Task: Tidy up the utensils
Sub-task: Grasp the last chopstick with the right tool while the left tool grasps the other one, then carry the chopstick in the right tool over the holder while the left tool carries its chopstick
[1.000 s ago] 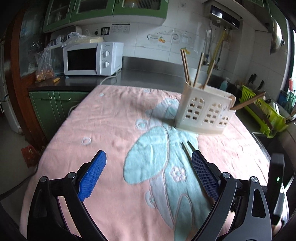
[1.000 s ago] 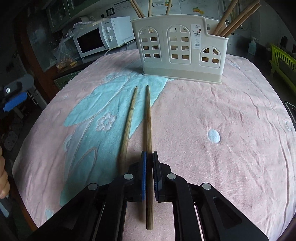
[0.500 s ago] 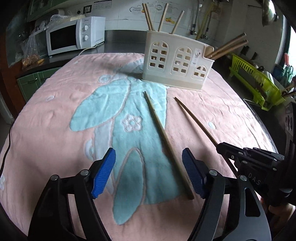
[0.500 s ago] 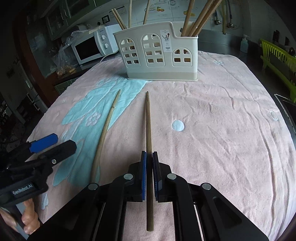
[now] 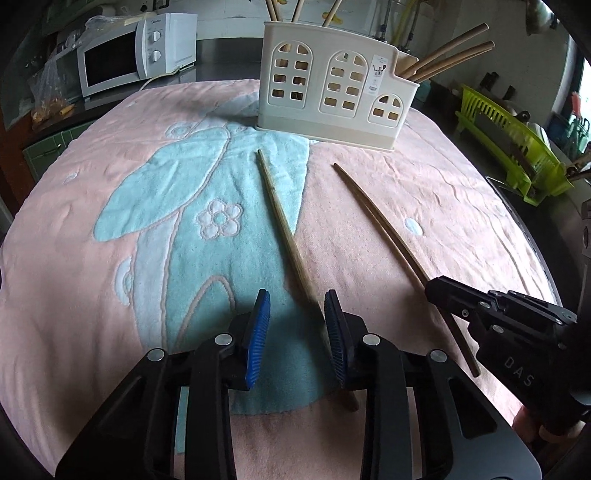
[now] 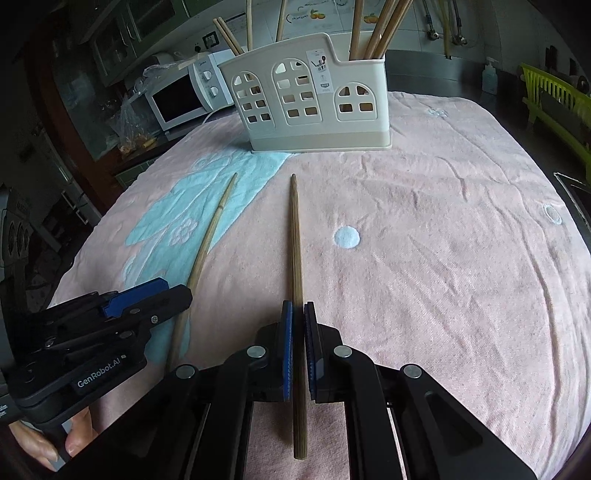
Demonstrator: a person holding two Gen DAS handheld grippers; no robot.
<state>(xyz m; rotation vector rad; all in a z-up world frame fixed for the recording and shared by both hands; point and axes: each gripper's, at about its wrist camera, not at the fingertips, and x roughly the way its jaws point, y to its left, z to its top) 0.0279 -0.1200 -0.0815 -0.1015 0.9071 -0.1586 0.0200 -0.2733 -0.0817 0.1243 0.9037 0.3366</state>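
- two chopsticks lying loose on the towel: one (image 5: 284,236) over the blue flower pattern, the other (image 5: 384,232) on the pink part
- one cream utensil holder (image 5: 332,88) with little arched windows, three window panels on the front as far as I can count
- sticks standing in the holder: I get about four at the taller end (image 6: 247,33) and a bunch of maybe four or five at the low end (image 6: 380,29), they overlap so can't be sure
- one pink towel (image 5: 443,192) covering the bench
- two tongs: left (image 5: 295,336) and right (image 6: 298,347)
- one white microwave (image 5: 133,59)
- one lime green dish rack (image 5: 509,140)
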